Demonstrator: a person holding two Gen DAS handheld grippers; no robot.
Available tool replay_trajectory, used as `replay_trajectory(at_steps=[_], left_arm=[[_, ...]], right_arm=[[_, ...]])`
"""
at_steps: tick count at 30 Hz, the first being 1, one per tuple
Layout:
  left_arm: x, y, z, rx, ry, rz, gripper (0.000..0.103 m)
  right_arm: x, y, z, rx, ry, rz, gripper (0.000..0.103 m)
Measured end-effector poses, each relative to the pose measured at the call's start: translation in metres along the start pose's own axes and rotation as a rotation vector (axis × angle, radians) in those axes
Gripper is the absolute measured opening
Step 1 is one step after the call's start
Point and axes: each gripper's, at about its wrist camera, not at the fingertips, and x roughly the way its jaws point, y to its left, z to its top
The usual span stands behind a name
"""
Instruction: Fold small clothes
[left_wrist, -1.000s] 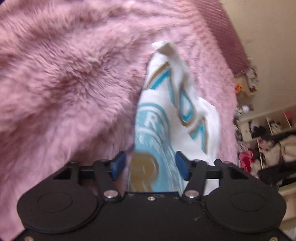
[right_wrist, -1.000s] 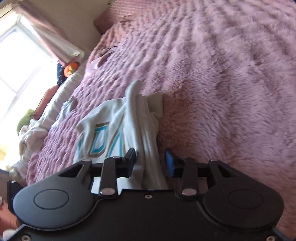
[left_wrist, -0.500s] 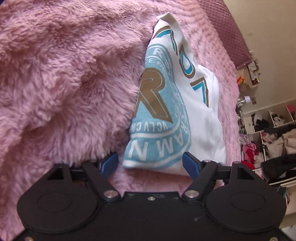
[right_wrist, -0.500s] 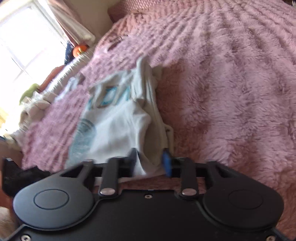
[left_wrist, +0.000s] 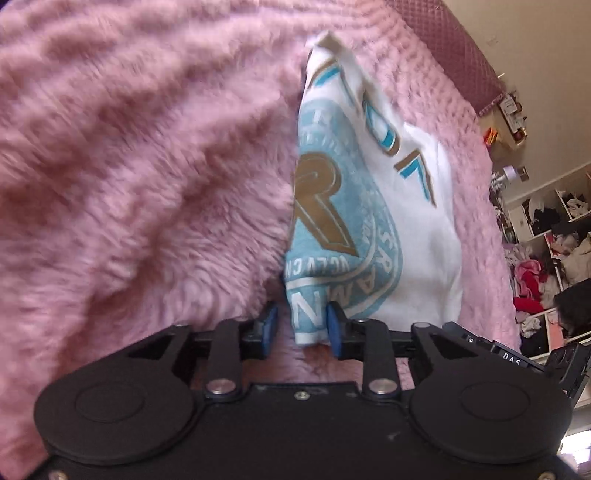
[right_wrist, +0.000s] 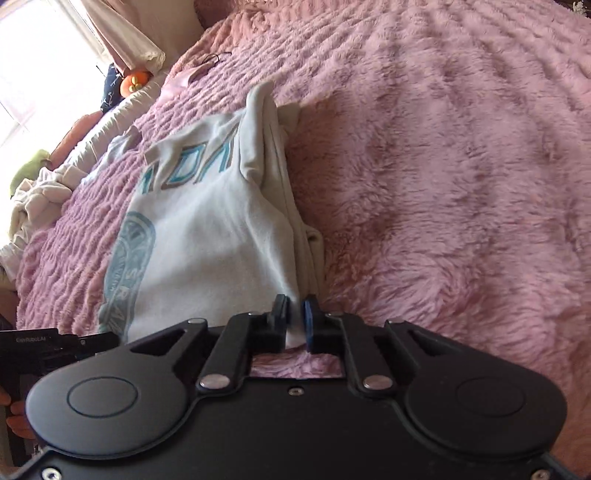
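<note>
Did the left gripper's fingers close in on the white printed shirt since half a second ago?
Yes. The left gripper fingers narrowed around the white printed shirt's corner.

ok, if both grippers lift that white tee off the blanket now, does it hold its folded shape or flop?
Probably flops: the white tee is thin, creased cloth with loose layers along its folded edge. It is likely light; the fluffy pink blanket may drag on it slightly. With the right gripper pinching one corner and the left gripper around the other, the middle would likely sag.
</note>
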Motion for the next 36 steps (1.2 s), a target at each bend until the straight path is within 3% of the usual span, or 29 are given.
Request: replay_trajectory(at_steps=[2, 7, 9, 10, 11, 16, 20, 25, 28, 30, 33, 36], left_arm=[[-0.019, -0.010, 0.000, 0.055, -0.050, 0.022, 0.026], [-0.041, -0.047, 0.005, 0.164, -0.145, -0.013, 0.027], [-0.031, -0.064, 0.012, 0.211, -0.156, -0.025, 0.036], [-0.026, -0.069, 0.011, 0.231, -0.149, -0.030, 0.046], [-0.018, -0.072, 0.009, 0.237, -0.140, -0.022, 0.048], [0.026, -0.061, 0.000, 0.240, -0.063, 0.048, 0.050], [0.031, -0.063, 0.000, 0.267, -0.055, 0.050, 0.048], [0.016, -0.084, 0.040, 0.248, -0.113, -0.075, 0.052], [0.026, -0.100, 0.083, 0.276, -0.193, -0.066, 0.055], [0.033, -0.107, 0.120, 0.217, -0.233, -0.069, 0.055], [0.055, -0.110, 0.165, 0.148, -0.246, -0.095, 0.055], [0.083, -0.112, 0.195, 0.129, -0.242, -0.043, 0.056]], right_arm=[[-0.011, 0.007, 0.000, -0.045, -0.025, -0.011, 0.011], [-0.036, 0.039, 0.004, -0.152, -0.128, -0.013, 0.012], [-0.039, 0.050, 0.008, -0.154, -0.162, 0.042, 0.012], [-0.036, 0.053, 0.010, -0.163, -0.161, 0.068, 0.012], [-0.029, 0.056, 0.010, -0.174, -0.146, 0.074, 0.012], [0.019, 0.039, -0.005, -0.182, -0.019, -0.053, 0.012], [0.017, 0.020, -0.008, -0.092, -0.007, -0.013, 0.010], [-0.003, 0.045, 0.025, -0.134, -0.114, 0.043, 0.018], [0.012, 0.066, 0.066, -0.167, -0.158, 0.067, 0.023], [0.030, 0.078, 0.091, -0.196, -0.180, 0.072, 0.023], [0.059, 0.086, 0.119, -0.199, -0.193, 0.080, 0.023], [0.085, 0.084, 0.133, -0.190, -0.180, 0.042, 0.023]])
